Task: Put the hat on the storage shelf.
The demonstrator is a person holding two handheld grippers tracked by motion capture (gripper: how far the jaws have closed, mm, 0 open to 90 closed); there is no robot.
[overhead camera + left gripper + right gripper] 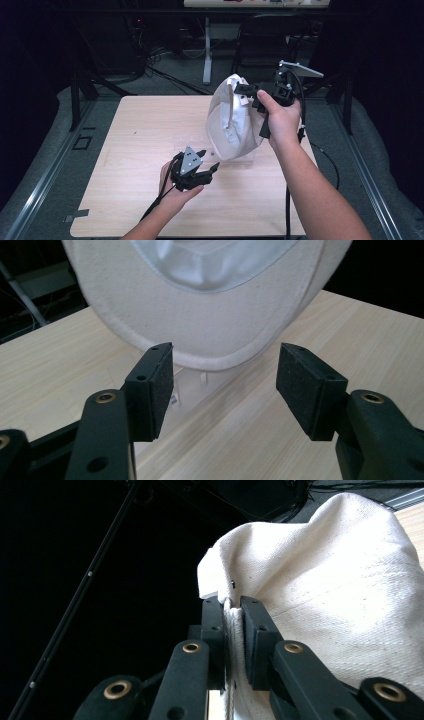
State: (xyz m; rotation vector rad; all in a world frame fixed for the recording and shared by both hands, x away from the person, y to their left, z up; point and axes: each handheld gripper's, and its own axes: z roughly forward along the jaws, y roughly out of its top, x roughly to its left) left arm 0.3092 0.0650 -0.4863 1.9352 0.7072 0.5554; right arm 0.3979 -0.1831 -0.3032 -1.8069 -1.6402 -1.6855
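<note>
White cap (231,120) of coarse woven canvas hangs just right of centre in the high view, lifted clear above the far right part of the table (145,150). My right gripper (245,92) is clamped on its edge at the top, and in the right gripper view the two black pads (255,640) pinch a folded, stitched hem of the cloth (345,580) between them, the weave showing plainly to the right of the frame. The fabric sags into a rounded pouch shape, with creases running down from the pinch point.

My left gripper (207,165) sits lower, at centre bottom of the high view, its jaws spread apart and gripping nothing, pointing toward the bottom of the cap. In the left gripper view the flat, matte rubber pads (155,385) stand wide on either side of the frame, and the cap's curved, stiff brim (210,335) fills the upper middle, its paler, smoother lining (205,265) showing above. Below the brim, between the pads, a small clear plastic stand (192,387) rests on the table; in the high view it lies just under the hanging cap (240,159).

The tabletop is pale wood-grain laminate, smooth and rectangular. Beyond it, at the top of the frame, a table leg (207,50) and loose cables (165,65) lie on a grey floor.
</note>
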